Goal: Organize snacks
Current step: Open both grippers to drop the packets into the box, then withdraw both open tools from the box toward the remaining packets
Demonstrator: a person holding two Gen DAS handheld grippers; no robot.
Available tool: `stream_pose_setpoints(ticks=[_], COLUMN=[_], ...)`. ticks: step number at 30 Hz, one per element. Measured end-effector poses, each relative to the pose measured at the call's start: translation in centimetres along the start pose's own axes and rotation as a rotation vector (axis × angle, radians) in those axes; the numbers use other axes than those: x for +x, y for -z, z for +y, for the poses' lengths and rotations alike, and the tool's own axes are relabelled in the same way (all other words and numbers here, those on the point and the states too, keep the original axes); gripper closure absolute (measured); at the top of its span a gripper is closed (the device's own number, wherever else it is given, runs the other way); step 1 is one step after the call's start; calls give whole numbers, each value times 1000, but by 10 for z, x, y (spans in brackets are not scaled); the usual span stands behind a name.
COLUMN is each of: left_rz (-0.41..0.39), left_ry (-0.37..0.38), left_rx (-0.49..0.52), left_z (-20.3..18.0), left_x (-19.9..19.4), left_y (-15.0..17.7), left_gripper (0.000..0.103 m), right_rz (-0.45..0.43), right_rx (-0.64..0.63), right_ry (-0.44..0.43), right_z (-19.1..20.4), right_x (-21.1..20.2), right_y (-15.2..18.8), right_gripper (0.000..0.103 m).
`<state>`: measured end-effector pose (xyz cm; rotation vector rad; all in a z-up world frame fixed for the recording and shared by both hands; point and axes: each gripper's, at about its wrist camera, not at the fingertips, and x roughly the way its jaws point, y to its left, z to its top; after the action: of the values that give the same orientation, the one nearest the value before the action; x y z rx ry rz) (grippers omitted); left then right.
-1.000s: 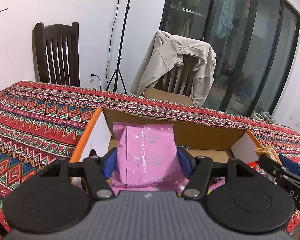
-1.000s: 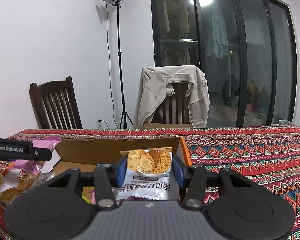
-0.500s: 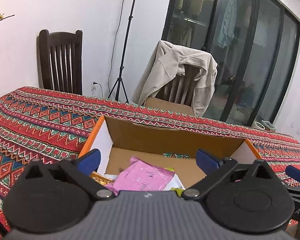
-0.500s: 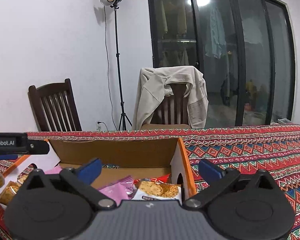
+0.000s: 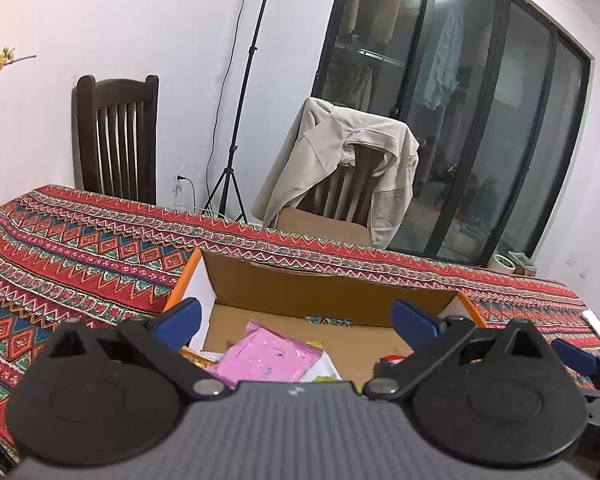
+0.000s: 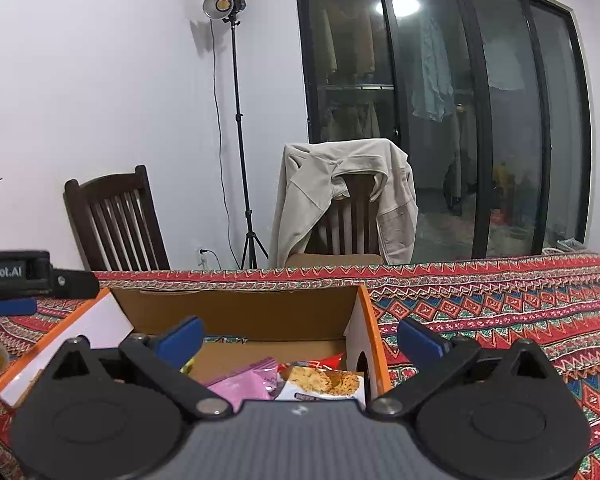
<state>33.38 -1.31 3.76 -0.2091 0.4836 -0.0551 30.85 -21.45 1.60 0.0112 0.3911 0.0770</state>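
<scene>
Chairs: two behind the table, a bare dark wooden chair (image 5: 116, 140) on the left, a second chair (image 5: 340, 196) further right with one beige jacket (image 5: 340, 160) draped over its back. One light stand (image 6: 236, 120) between them, lamp head visible in the right wrist view only. Patterned red tablecloth (image 5: 80, 248) covers the table. One open cardboard box (image 5: 324, 292) sits on it, orange rims, white side flaps.

Left gripper (image 5: 296, 316): jaws wide apart, nothing between them, held above the box. Below it in the box, one pink packet (image 5: 268, 356) lies flat, with scraps of other wrappers around it, yellow-green and orange at its edges, too hidden to count.

Right gripper (image 6: 300, 336): jaws also spread wide, empty, over the right end of the box. Under it one white snack bag (image 6: 324, 384) printed with crackers lies in the box against the right wall, touching the pink packet on its left; a bit of one red wrapper (image 6: 332, 360) shows behind it.

Sliding glass doors (image 6: 440, 120) on the right, four panes, clothes hanging behind them.
</scene>
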Motion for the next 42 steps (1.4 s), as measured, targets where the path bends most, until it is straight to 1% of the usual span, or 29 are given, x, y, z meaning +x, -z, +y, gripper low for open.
stream_pose_setpoints(ticks=[4,9,16,25,33,38,42], left_rz=[-5,1,40,79,101,93,114], left_ry=[3,-16,-47,-37,-8,3,12], left_rx=[8,8,17,54,98,111,118], left_z=[1,10,24,33,38,41,43], left_x=[-18,-37,-55,-77,-91,-86,-81], left_y=[2,9,27,50,75,91,96], left_gripper=[0,0,0,0,0,0,0], right_rz=[-5,5,21,65,127,161,171], right_rx=[-14,-36,-43,-60,-65,-22,-16], right_ry=[-7,-17,-28,-43,-56,-58,-52], right_z=[3,7,10,10,7,2,1], right_x=[-15,-34,-61,-90,-105,-102,-97], right_y=[-1,2,13,30,54,76,80], right_gripper=[0,0,0,0,0,0,0])
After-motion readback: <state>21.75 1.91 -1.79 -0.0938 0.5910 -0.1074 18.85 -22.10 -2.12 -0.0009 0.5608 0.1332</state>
